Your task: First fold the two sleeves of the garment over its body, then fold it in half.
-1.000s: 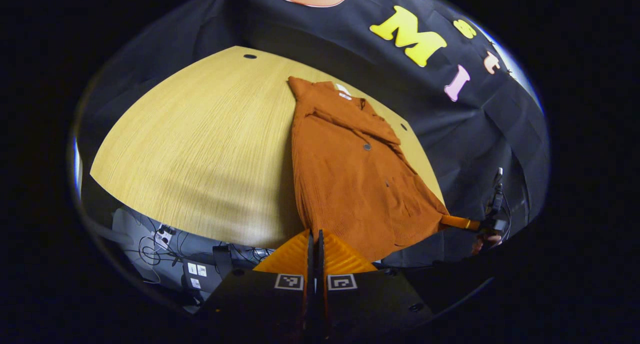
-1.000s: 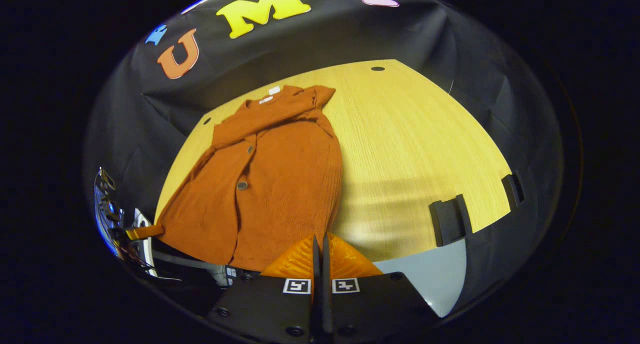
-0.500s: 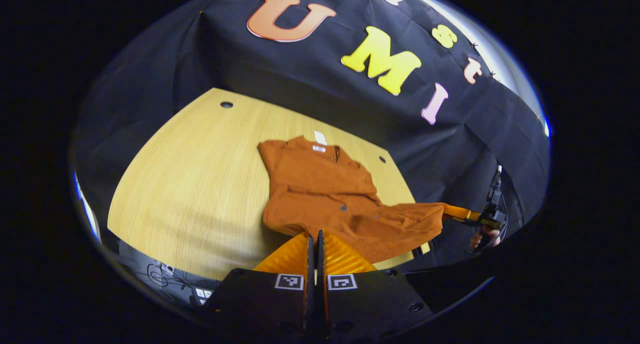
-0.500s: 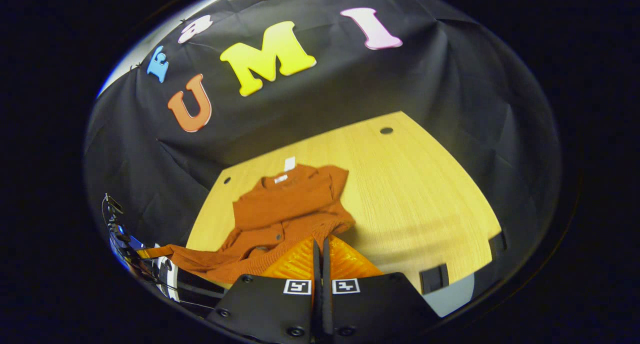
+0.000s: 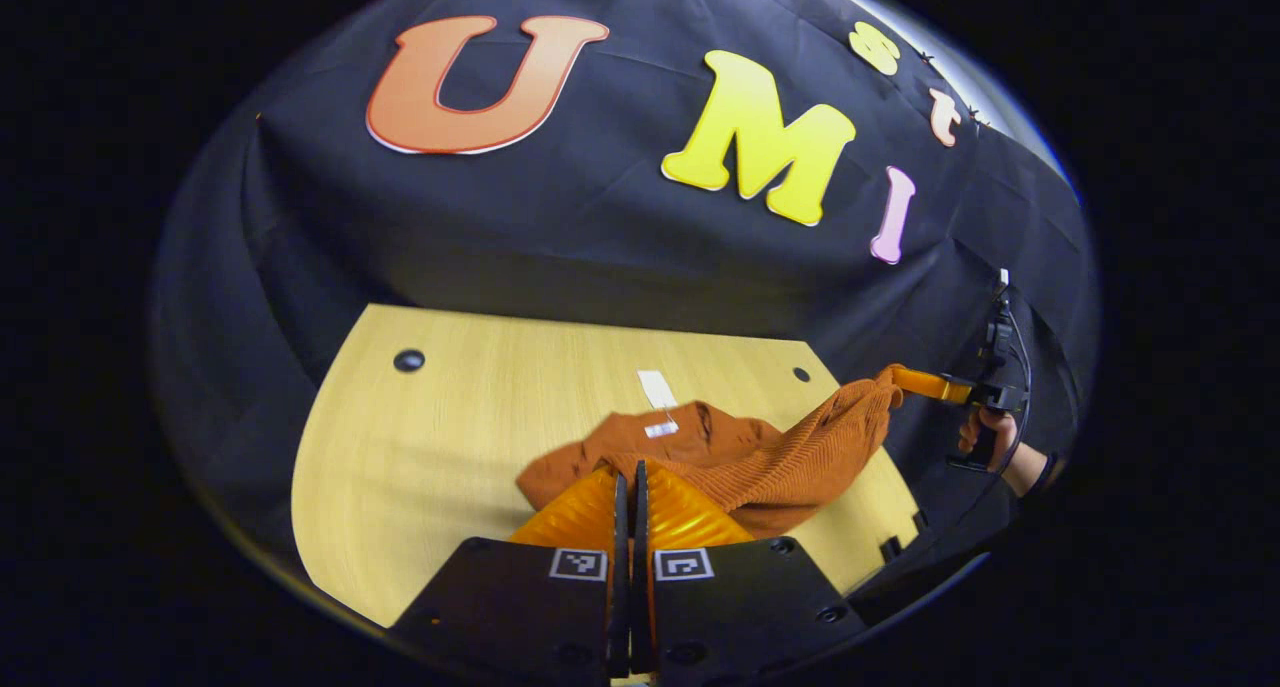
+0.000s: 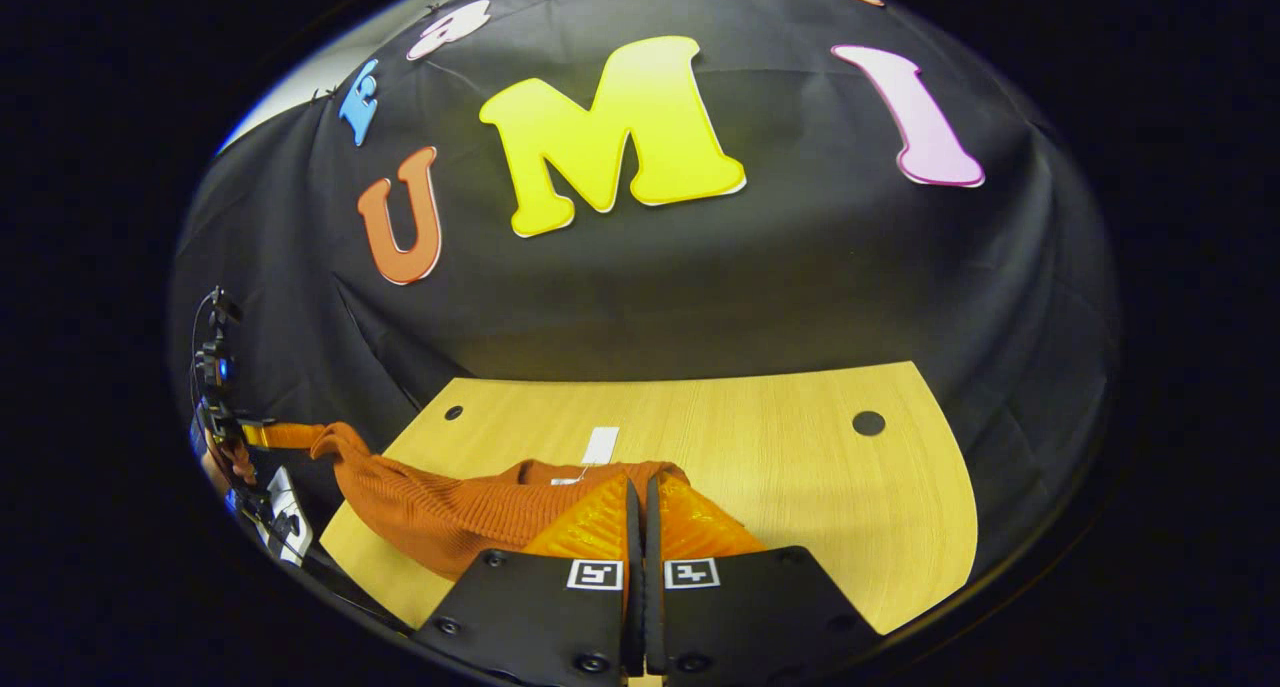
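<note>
left tool: clamped on garment hem | right tool: clamped on hem, raised over bench

— Any legible text from my end? I'm checking the garment's white neck label in the left gripper view: too small, nothing readable.

— Same on mine. The white tag lying on the table past the collar is blank as far as I can tell.

— Item: two square black-and-white coded markers on my left tool's housing. Patterns, not letters or numbers.

— Item: matching pair of markers on my right tool. No brand, no digits legible.
</note>
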The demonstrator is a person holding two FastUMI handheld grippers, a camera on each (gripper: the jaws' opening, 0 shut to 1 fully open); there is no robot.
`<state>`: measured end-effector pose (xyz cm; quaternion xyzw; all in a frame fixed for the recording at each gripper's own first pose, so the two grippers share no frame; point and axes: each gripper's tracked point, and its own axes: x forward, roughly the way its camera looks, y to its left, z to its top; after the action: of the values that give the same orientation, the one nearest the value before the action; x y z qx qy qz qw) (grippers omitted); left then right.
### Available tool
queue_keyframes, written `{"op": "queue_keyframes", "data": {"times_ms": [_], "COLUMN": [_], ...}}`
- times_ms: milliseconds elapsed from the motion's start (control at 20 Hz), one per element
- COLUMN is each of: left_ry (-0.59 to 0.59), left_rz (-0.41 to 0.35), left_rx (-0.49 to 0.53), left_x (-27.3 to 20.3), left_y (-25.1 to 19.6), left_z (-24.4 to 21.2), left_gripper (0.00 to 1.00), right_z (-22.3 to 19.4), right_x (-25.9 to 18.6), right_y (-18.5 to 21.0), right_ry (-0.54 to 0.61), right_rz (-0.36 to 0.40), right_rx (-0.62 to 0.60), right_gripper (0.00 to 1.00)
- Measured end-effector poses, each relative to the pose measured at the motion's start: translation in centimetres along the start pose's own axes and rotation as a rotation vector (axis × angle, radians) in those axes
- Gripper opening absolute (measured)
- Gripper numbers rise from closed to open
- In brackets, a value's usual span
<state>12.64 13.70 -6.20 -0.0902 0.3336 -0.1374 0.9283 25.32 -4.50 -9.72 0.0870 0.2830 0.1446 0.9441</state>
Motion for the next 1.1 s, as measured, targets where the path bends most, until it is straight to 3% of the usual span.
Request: {"op": "queue_keyframes", "data": {"times_ms": [150, 400, 650, 750, 850, 900, 950, 1000, 1050, 1100], "left_ry": [0.047, 0.172, 0.209, 0.215, 0.225, 0.212, 0.193, 0.172, 0.149, 0.127], "left_rz": [0.043, 0.111, 0.193, 0.191, 0.204, 0.218, 0.239, 0.254, 0.26, 0.272], "left_rx": [0.012, -0.017, -0.045, -0.072, -0.073, -0.063, -0.046, -0.026, -0.01, 0.009], "left_x": [7.2, 16.9, 21.4, 23.1, 23.2, 23.2, 22.8, 22.3, 21.7, 20.8], "left_y": [3.1, 6.5, 8.4, 8.2, 9.3, 9.4, 9.7, 9.9, 9.5, 9.0], "left_z": [0.3, -3.9, -6.1, -7.0, -7.6, -7.3, -6.6, -5.8, -5.0, -3.9], "left_gripper": [0.03, 0.04, 0.04, 0.05, 0.16, 0.24, 0.32, 0.52, 0.87, 0.93], "right_z": [-0.6, -4.5, -7.4, -7.6, -6.7, -5.7, -5.1, -4.3, -3.6, -3.2], "right_x": [8.5, 19.8, 24.3, 24.5, 24.1, 23.8, 23.1, 22.6, 21.6, 20.6], "right_y": [-2.7, -5.0, -7.0, -7.5, -7.7, -7.7, -8.0, -7.6, -7.2, -6.8], "right_ry": [0.042, 0.147, 0.181, 0.173, 0.146, 0.123, 0.098, 0.077, 0.065, 0.067], "right_rz": [-0.024, -0.048, -0.091, -0.096, -0.108, -0.119, -0.127, -0.121, -0.127, -0.131], "right_rx": [0.007, 0.014, 0.003, 0.007, -0.003, -0.011, -0.016, -0.016, -0.025, -0.045], "right_gripper": [0.01, 0.01, 0.0, 0.07, 0.19, 0.4, 0.43, 0.51, 0.59, 0.71]}}
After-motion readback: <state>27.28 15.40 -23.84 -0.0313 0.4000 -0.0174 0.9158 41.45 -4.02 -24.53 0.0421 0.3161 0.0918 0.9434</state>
